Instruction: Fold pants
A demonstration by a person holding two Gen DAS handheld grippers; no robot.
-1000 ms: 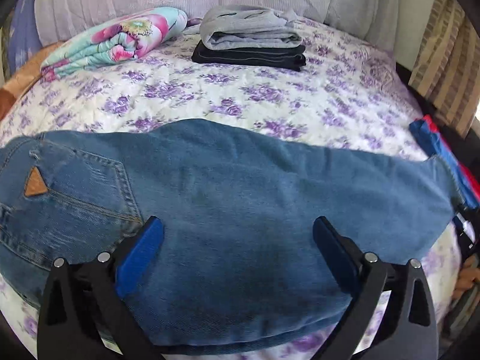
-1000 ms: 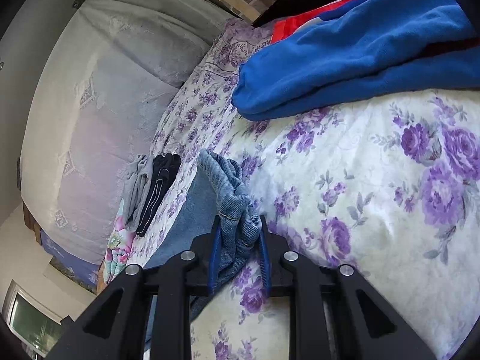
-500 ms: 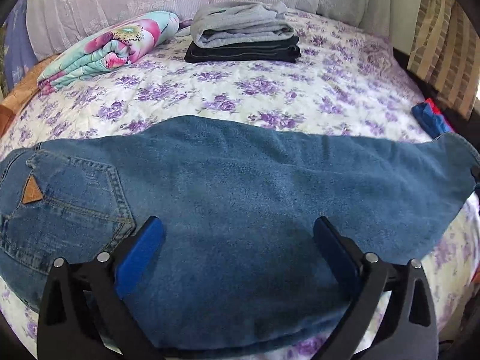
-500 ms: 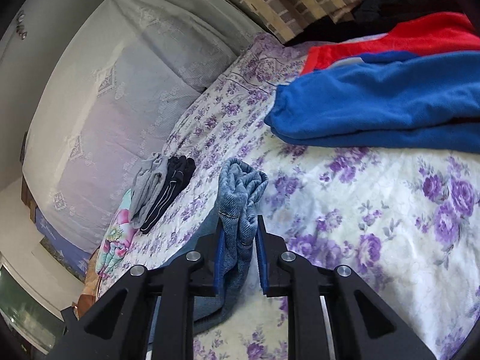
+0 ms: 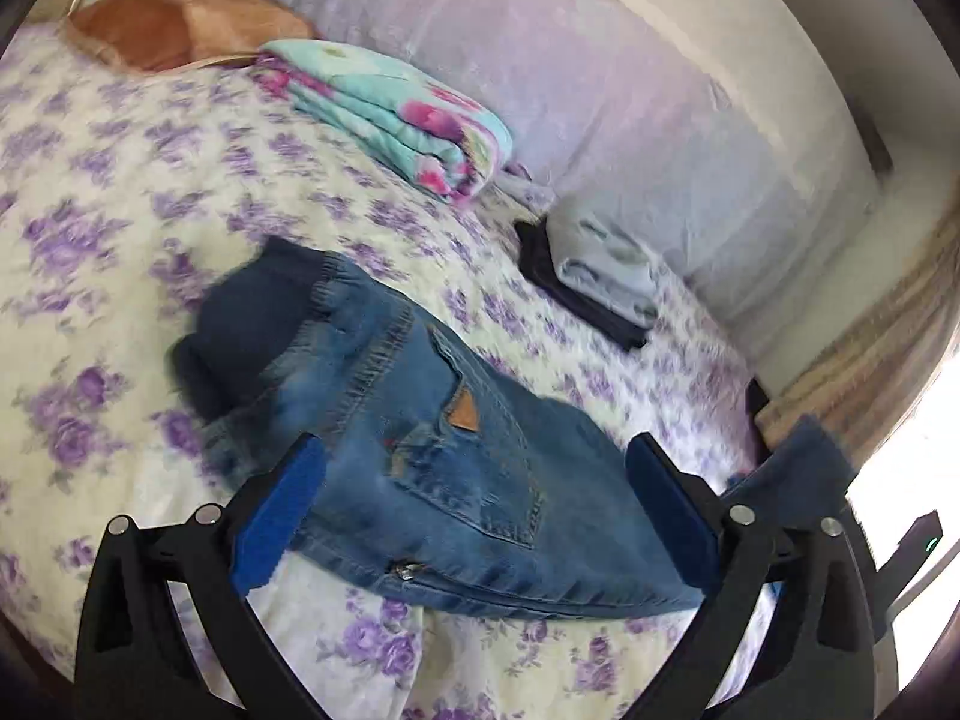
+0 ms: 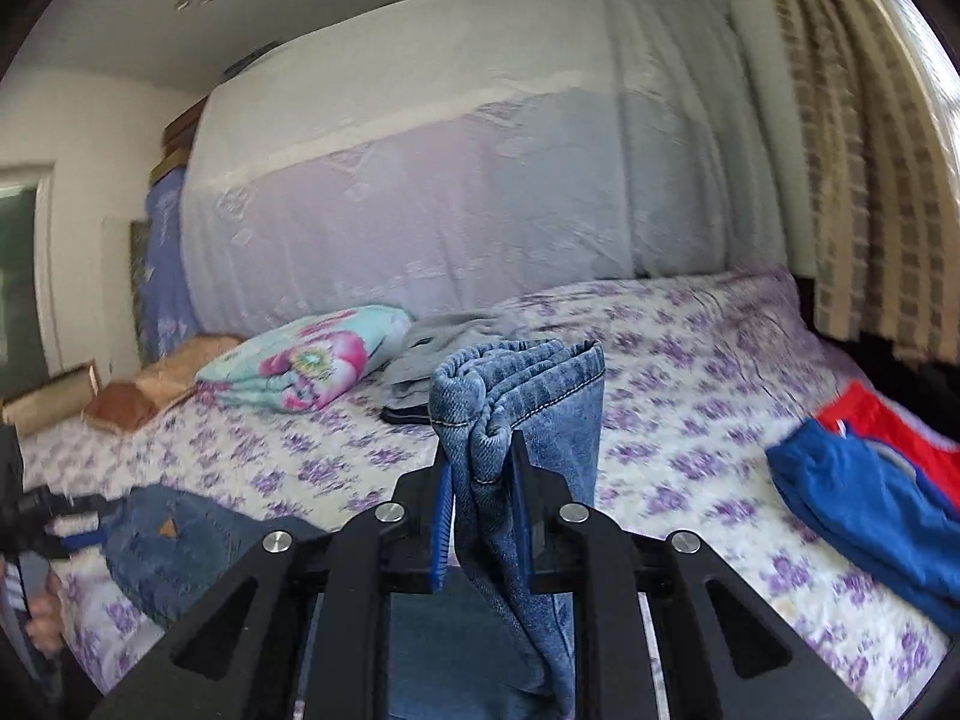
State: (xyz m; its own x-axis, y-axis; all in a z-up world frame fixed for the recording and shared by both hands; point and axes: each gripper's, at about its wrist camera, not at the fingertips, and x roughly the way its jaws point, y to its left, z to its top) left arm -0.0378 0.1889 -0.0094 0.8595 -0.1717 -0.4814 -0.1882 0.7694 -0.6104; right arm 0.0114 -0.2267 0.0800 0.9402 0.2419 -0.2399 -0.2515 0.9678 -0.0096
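Note:
Blue jeans (image 5: pixel 444 444) lie on the flowered bedspread (image 5: pixel 108 198), waist and back pocket with a tan patch toward the left. My left gripper (image 5: pixel 474 510) is open and hovers over the waist end, jaws wide on either side of the pocket. My right gripper (image 6: pixel 483 510) is shut on the bunched leg hems (image 6: pixel 516 384) and holds them lifted above the bed; the legs hang down from it. The waist end (image 6: pixel 180 546) lies low at the left in the right wrist view, next to the left gripper (image 6: pixel 54 522).
A folded floral blanket (image 5: pixel 390 114) and a stack of folded grey and black clothes (image 5: pixel 600 276) lie near the headboard. A blue and red garment (image 6: pixel 870 480) lies at the right of the bed. An orange pillow (image 5: pixel 180 30) is at the far left. Curtains (image 6: pixel 852 120) hang at the right.
My right gripper has lifted the leg hems high and swung over the bed toward the headboard. My left gripper has moved to the waist end and stays open.

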